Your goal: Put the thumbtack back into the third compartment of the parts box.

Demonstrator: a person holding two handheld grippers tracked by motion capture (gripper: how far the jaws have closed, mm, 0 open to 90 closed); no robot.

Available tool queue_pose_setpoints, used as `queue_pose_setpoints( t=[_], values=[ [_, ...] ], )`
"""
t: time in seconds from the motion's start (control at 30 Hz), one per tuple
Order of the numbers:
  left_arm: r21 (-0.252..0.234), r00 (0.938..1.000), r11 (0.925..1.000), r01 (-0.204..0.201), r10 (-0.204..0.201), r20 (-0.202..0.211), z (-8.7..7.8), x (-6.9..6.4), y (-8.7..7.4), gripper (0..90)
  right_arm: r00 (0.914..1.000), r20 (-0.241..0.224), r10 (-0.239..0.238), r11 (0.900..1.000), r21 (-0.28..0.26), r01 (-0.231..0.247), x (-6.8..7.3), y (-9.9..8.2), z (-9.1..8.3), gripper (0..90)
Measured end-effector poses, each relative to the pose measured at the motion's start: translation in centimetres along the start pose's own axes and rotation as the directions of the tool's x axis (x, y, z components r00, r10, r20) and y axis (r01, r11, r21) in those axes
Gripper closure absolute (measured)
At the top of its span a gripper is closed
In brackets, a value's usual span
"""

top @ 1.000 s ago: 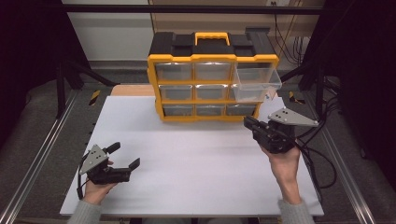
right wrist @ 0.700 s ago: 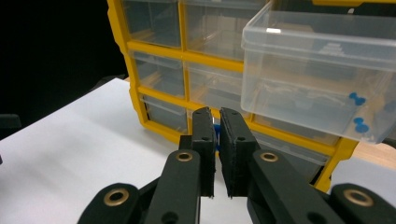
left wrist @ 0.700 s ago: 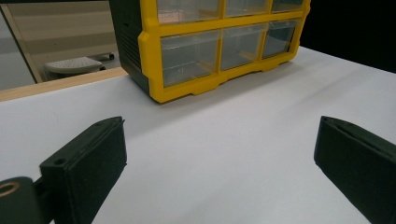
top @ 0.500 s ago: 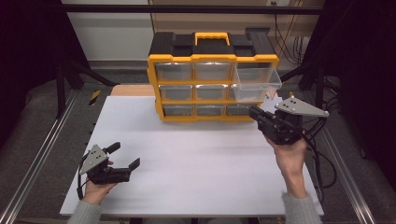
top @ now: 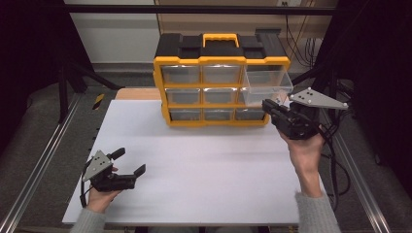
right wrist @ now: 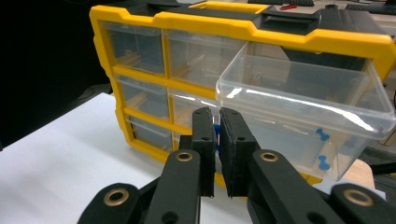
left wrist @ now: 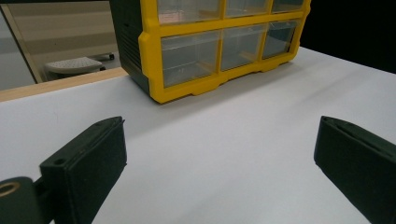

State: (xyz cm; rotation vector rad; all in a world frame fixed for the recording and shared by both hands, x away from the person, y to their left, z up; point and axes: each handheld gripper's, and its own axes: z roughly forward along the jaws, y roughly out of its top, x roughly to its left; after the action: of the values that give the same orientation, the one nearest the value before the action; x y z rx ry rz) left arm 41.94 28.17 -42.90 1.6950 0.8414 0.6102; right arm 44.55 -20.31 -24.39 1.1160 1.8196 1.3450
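1 drawer [top: 268,83] out past yellow frame [top: 221,61] | right tool [top: 270,108] beneath it

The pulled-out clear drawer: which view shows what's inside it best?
The right gripper view: the open drawer is close, with blue pushpins visible through its wall. The high view shows the drawer small, contents unreadable. The left gripper view shows closed drawers.

Your white tabletop [top: 209,165] lies open between both hands. Ahead, the yellow drawer cabinet [top: 214,87] blocks the way, and its pulled-out top-right clear drawer [top: 268,85] juts above your right gripper [top: 268,108].
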Motion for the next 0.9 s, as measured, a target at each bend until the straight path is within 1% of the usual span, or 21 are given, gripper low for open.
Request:
queue_pose_setpoints(
  t=[0.17,0.33,0.53,0.8,0.9],
  values=[
    [-0.001,1.0000,1.0000,0.000,0.000,0.001,0.0,0.0,0.0,2.0,0.9999,0.011,-0.007,0.9999,-0.008,0.007,-0.1,0.8,0.0,85.3],
    [-0.003,1.0000,1.0000,0.001,-0.001,0.000,-0.1,0.0,0.0,2.0,0.9996,0.028,-0.002,0.9999,-0.011,0.003,-0.4,1.4,0.3,85.3],
    [-0.003,1.0000,1.0000,0.002,-0.002,-0.001,-0.1,0.0,0.0,2.0,0.9988,0.045,-0.018,0.9997,-0.014,0.019,-0.5,2.1,0.6,85.3],
    [-0.003,1.0000,1.0000,0.001,-0.001,-0.001,-0.1,0.0,0.0,2.0,0.9980,0.062,-0.013,0.9998,-0.016,0.014,-0.7,3.0,1.3,85.3],
    [-0.002,1.0000,1.0000,0.001,-0.001,0.000,0.0,0.0,0.0,2.0,0.9975,0.068,-0.017,0.9998,-0.013,0.018,-0.7,3.3,1.7,85.3]
  ],
)
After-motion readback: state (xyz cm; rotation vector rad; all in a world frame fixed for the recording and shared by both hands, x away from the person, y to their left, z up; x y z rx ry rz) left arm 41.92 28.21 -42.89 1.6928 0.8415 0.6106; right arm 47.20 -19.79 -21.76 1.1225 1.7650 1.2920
